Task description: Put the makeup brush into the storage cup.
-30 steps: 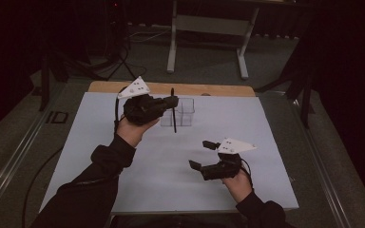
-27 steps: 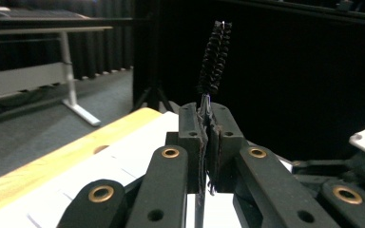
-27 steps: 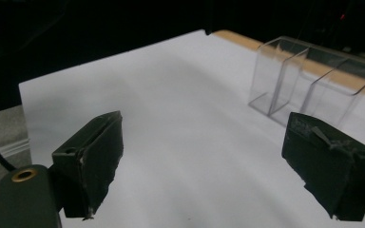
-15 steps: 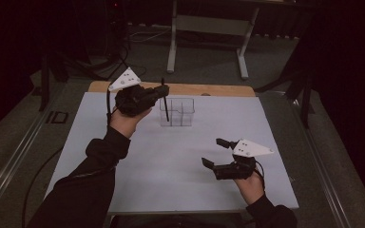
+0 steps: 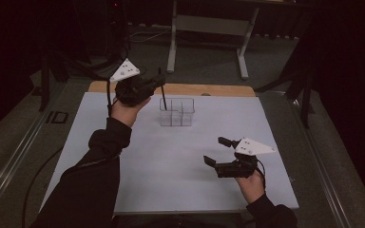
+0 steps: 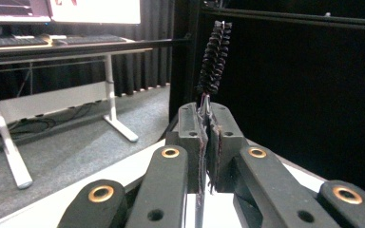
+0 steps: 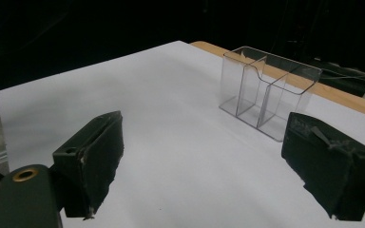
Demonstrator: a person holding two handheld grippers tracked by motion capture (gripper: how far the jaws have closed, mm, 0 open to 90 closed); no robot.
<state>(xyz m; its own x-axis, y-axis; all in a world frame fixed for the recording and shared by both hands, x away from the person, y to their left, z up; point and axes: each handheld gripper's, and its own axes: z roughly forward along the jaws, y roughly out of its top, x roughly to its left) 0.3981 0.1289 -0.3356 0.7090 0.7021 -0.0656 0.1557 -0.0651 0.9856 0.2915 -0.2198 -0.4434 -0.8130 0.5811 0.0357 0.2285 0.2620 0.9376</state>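
Dark room; white surface (image 5: 123,156) under the high view. Left claw (image 5: 158,84), raised above the surface's far left, is clamped on a thin black bristle brush (image 6: 214,59), just left of the clear divided holder (image 5: 177,112). Right claw (image 5: 218,151), low at near right, jaws wide apart, empty.

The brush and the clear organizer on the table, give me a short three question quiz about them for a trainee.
1. True or false: the left gripper is shut on the brush.
2. Which fits the right gripper? A: holding the brush. B: open, holding nothing. C: inside the clear organizer.
3. Fill in: the brush's bristle end points ____.

Key
1. True; its jaws pinch the thin stem.
2. B; it is over the white table, apart from the organizer.
3. Up, with the stem running down below the jaws.
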